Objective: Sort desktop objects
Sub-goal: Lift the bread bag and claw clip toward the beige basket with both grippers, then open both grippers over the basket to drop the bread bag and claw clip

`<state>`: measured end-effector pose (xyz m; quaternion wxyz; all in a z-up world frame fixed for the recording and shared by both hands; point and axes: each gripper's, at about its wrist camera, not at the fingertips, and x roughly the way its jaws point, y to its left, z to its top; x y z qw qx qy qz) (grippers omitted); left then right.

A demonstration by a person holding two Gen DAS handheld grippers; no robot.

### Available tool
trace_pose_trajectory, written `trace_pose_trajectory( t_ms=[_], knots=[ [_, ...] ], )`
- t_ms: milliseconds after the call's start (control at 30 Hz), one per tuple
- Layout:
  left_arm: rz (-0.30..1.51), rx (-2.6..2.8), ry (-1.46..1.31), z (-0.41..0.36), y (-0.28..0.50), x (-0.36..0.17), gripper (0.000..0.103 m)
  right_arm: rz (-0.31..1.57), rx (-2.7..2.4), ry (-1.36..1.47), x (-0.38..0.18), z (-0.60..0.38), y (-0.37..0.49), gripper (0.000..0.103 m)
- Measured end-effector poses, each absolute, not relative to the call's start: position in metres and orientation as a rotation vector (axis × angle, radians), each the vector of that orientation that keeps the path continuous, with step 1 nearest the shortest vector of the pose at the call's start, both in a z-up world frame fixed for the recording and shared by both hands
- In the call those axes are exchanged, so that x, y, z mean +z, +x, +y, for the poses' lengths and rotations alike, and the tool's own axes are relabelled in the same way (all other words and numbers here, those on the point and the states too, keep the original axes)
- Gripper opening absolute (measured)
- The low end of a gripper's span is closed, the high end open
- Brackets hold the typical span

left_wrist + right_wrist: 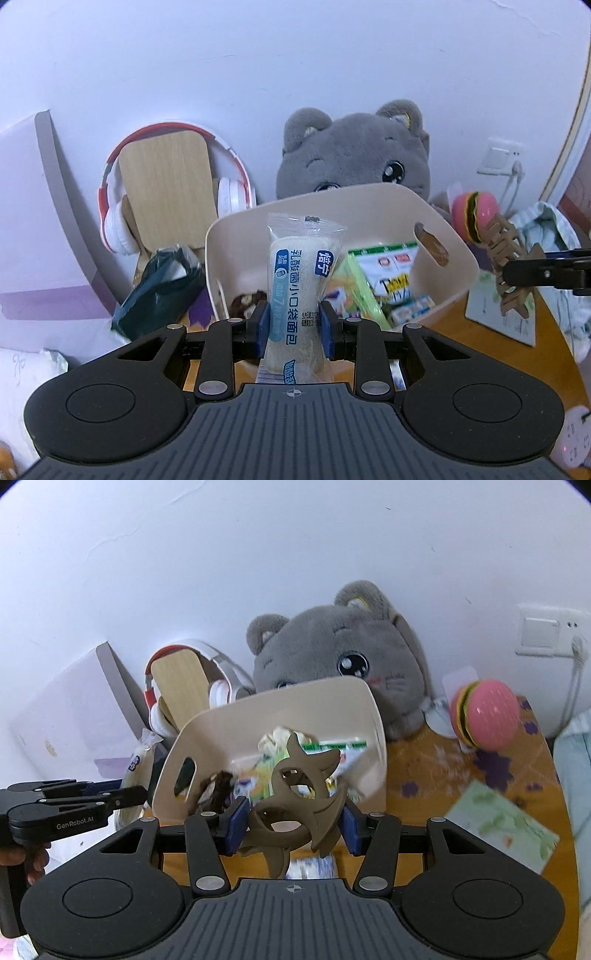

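My left gripper (295,325) is shut on a wrapped bread packet (301,280) with blue print, held upright just in front of the cream plastic bin (456,243). The bin holds snack packets (391,273) and a dark wrapped item (247,301). My right gripper (291,823) is shut on a brown hair claw clip (299,805), held in front of the same bin (376,716). The right gripper also shows at the right edge of the left wrist view (517,275), with the clip (511,269) in it. The left gripper shows at the left of the right wrist view (129,795).
A grey plush cat (354,155), red-white headphones (118,218) on a wooden stand (170,184) and a pink burger toy (484,712) stand by the wall. A green card (502,823) lies on the orange table. A dark bag (159,288) and a white box (40,221) sit left.
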<state>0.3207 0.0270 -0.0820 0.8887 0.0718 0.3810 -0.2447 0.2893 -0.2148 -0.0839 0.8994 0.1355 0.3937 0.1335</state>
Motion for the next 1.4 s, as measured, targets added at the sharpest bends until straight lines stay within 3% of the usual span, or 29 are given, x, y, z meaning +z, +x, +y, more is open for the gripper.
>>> trace_pose_trajectory(
  t_ms=[333,900,1033,1133,1400],
  knots=[
    [0.812,-0.434,0.128,0.011,0.362,-0.104,0.028,0.835,0.263,0.263,-0.098,-0.195,0.342,0.049],
    [0.909,-0.342,0.150,-0.016,0.385,-0.156,0.029,0.940,0.166,0.219,-0.169,-0.168,0.388,0.049],
    [0.897,-0.353,0.147,-0.014,0.381,-0.156,0.047,0.959,0.158,0.240,-0.174,-0.172,0.388,0.051],
    [0.881,-0.352,0.134,-0.011,0.377,-0.152,0.060,0.951,0.166,0.236,-0.173,-0.175,0.386,0.067],
    [0.857,-0.387,0.089,-0.006,0.352,-0.134,0.066,0.903,0.183,0.253,-0.158,-0.189,0.371,0.080]
  ],
)
